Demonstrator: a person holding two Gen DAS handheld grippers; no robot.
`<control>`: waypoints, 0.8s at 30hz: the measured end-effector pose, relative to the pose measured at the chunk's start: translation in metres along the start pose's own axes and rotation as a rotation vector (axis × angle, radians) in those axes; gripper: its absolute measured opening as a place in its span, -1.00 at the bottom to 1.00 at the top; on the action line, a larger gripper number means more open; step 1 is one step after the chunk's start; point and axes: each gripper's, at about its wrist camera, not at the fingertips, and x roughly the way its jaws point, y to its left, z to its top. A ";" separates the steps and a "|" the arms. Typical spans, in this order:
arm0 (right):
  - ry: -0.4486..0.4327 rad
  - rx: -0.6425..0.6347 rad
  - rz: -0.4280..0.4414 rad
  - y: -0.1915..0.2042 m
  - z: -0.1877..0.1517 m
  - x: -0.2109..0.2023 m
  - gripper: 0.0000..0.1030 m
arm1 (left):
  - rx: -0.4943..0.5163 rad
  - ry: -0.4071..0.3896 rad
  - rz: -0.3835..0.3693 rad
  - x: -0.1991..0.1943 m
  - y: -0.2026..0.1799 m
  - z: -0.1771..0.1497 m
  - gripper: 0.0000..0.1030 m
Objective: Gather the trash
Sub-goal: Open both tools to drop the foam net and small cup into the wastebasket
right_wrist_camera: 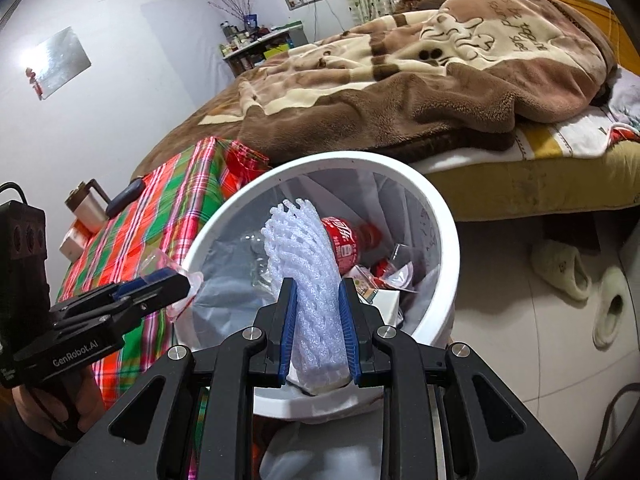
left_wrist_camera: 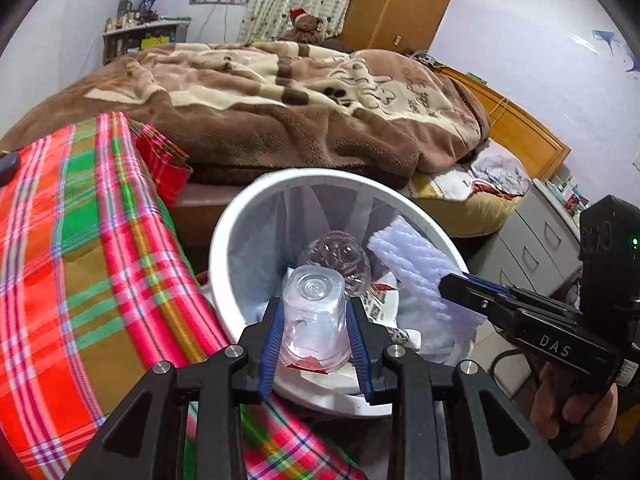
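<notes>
Both trash pieces hang over the white bin (right_wrist_camera: 436,216).
My left gripper (left_wrist_camera: 315,316) squeezes the clear cup (left_wrist_camera: 314,312), my right gripper (right_wrist_camera: 318,320) squeezes the foam net (right_wrist_camera: 308,276); I should let go right above the bin.

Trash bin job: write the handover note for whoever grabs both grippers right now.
Left gripper: shut on a clear plastic cup, held over the white bin.
Right gripper: shut on white foam netting, also over the bin.
Already in the bin: a red-labelled bottle, a clear bottle, wrappers.
Left to do: open both grippers so cup and netting drop in. The plaid-covered table beside the bin probably needs checking for more trash.
</notes>
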 end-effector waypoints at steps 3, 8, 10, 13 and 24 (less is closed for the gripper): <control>0.005 -0.010 0.005 0.002 0.000 0.001 -0.50 | -0.001 0.010 0.000 0.004 0.000 0.000 -0.27; -0.010 -0.024 0.005 0.004 0.000 -0.001 -0.26 | -0.014 0.003 0.005 0.002 0.003 0.000 -0.12; -0.011 -0.027 0.006 0.005 0.000 -0.002 -0.26 | -0.015 -0.001 0.009 -0.001 0.003 -0.001 -0.12; -0.018 -0.031 0.002 0.006 0.000 -0.005 -0.26 | -0.018 -0.010 0.011 -0.007 0.004 -0.002 -0.12; -0.034 -0.076 0.016 0.027 -0.006 -0.021 -0.25 | -0.044 -0.050 0.049 -0.040 0.011 -0.015 -0.07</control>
